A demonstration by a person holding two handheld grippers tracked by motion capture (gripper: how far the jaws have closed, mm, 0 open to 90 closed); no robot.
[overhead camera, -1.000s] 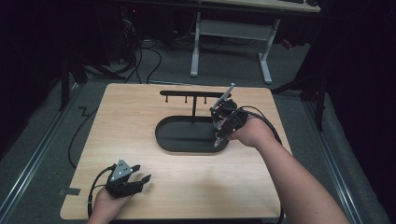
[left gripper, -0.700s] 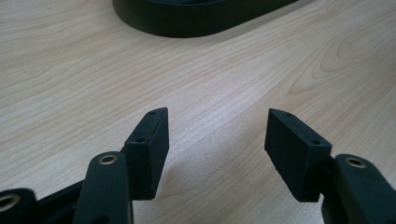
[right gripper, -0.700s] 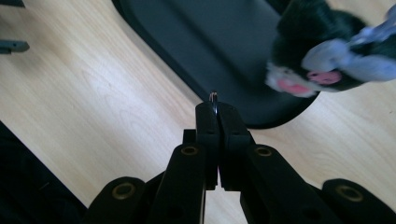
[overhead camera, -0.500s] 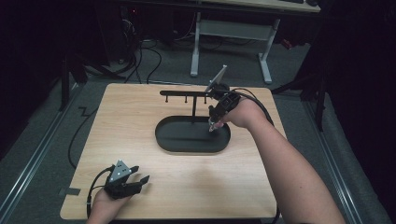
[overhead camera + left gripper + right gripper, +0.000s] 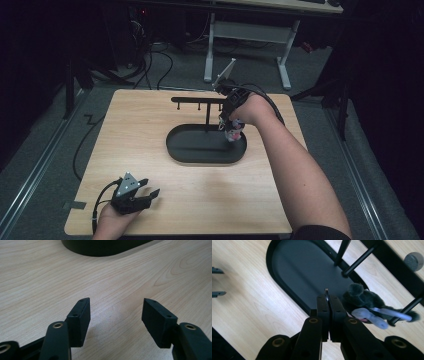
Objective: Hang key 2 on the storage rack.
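Change noted: over the last second the right gripper has risen from the floor of the black tray at mid-frame and shifted toward the upper right of the high view, taking the fuzzy keychain with it. The charm now hangs clear of the tray floor, just below the hand, in front of the hook rack. Judged meaning: the pick-up is done and the work is at the hanging stage, with the ring yet to be brought onto a peg.

In the right gripper view the fingers are pressed together on a thin metal ring, which sticks up from their tips at centre frame. The dark furry body with its pale lilac parts dangles just right of the fingers, touching or nearly touching a rack peg.

The left gripper rests on the counter at lower left, its fingers spread apart around nothing.
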